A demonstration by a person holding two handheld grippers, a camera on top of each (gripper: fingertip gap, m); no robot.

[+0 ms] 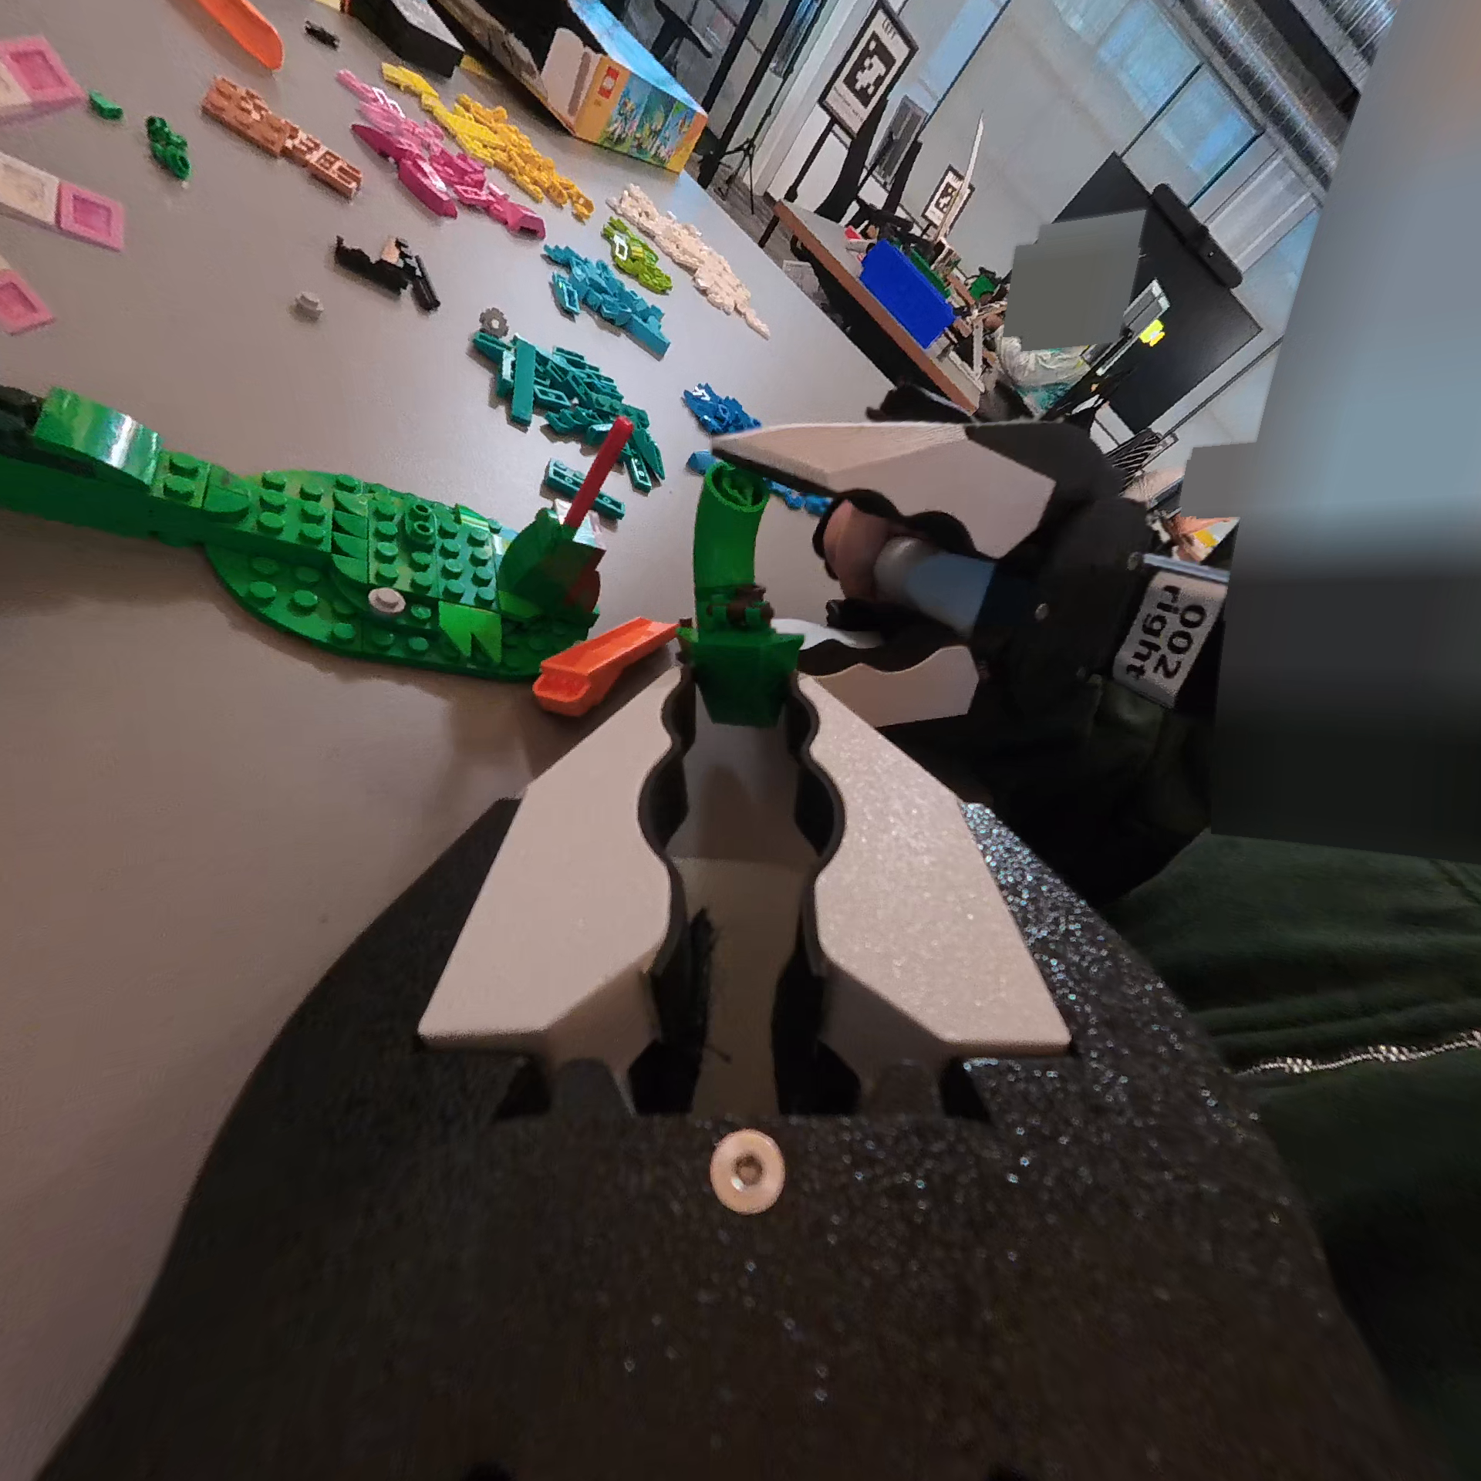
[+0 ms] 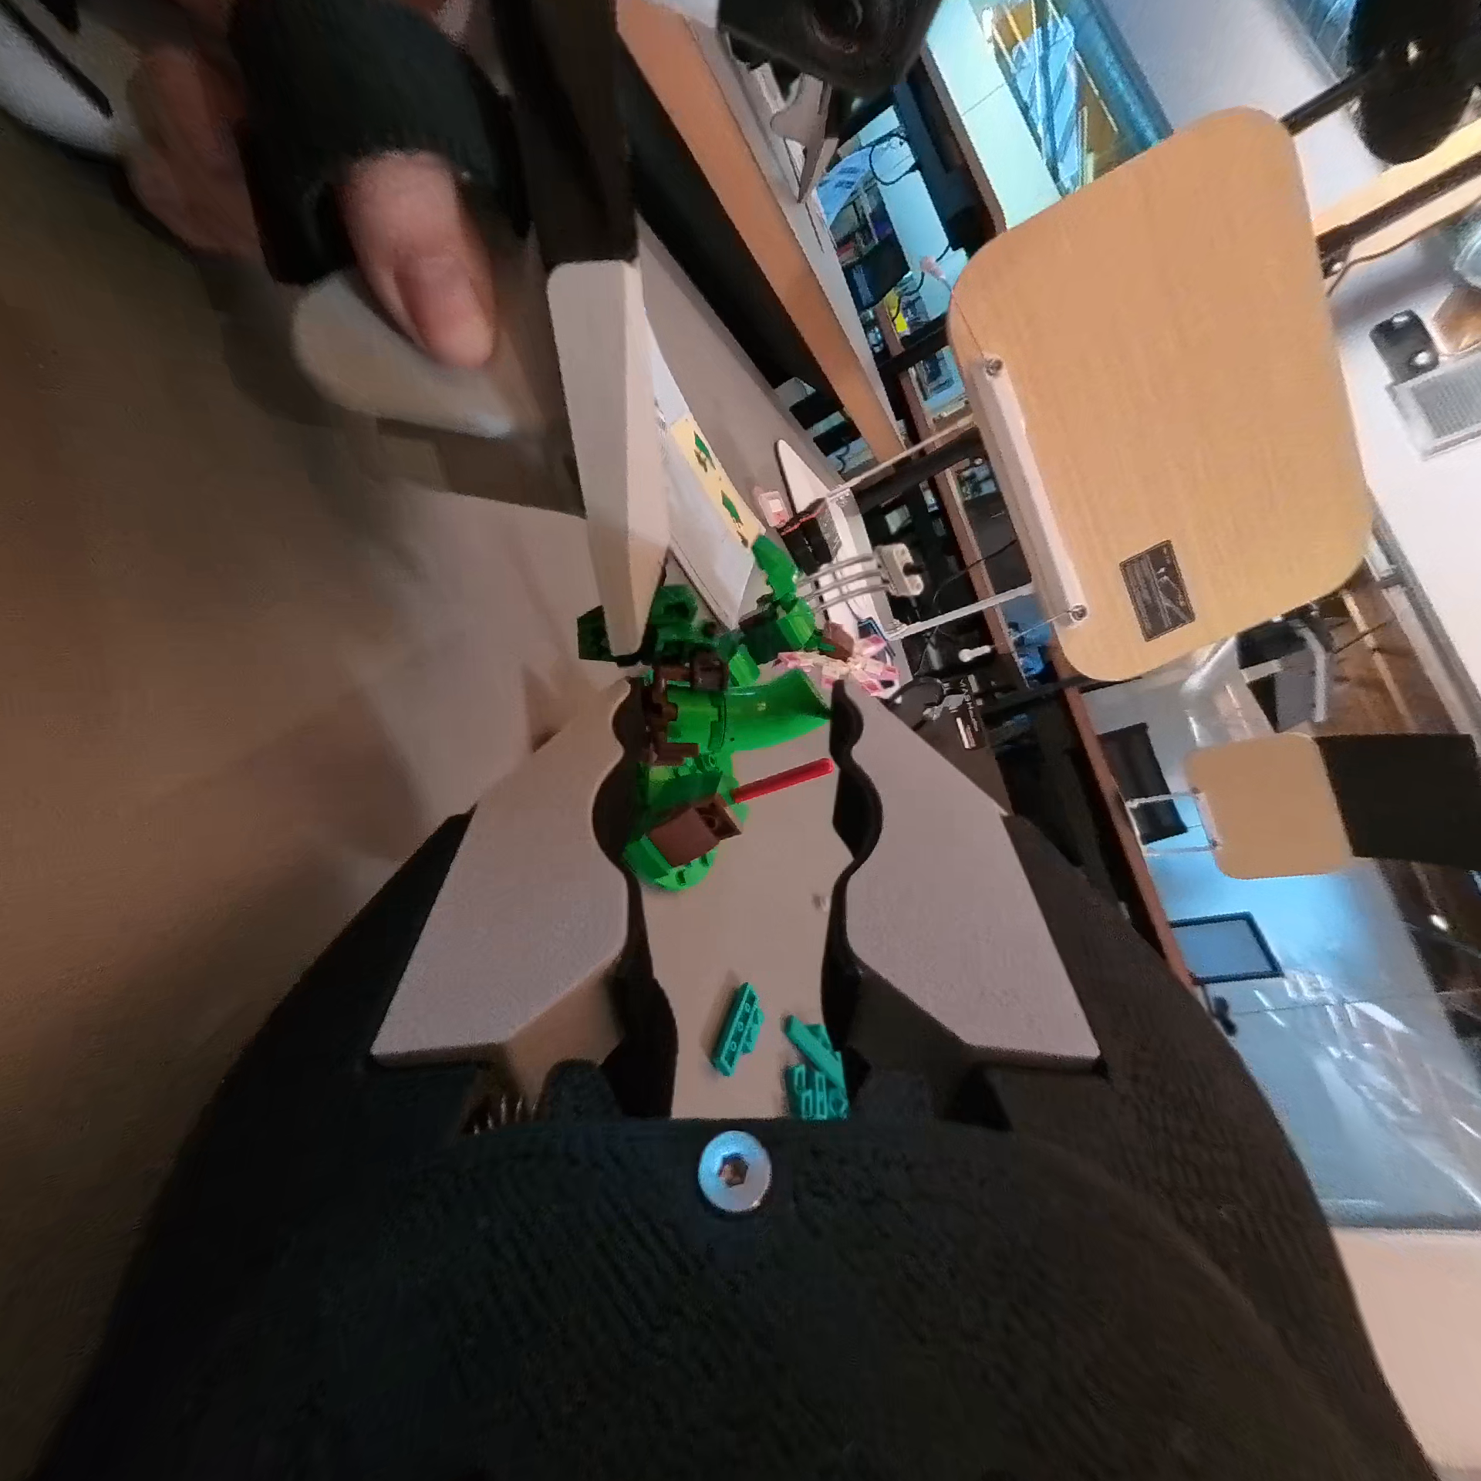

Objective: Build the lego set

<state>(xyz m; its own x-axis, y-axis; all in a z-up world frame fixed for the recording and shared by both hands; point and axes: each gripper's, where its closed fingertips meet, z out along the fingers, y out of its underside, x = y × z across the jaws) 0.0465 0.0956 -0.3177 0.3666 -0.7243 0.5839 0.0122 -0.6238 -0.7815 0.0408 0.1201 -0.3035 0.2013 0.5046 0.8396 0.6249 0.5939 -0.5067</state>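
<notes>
Stem assembly (image 1: 733, 633) sits pinched in our left tool (image 1: 737, 689), above tabletop (image 1: 200, 801), near green base (image 1: 353, 561). Right tool (image 2: 725, 697) spread wide around it; we close gently, squarely.

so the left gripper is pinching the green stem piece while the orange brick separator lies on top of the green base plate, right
Not quite. The left gripper does pinch the green stem piece, but the orange brick separator lies on the table beside the green base plate, at its edge, not on top. The left wrist view shows it.
</notes>
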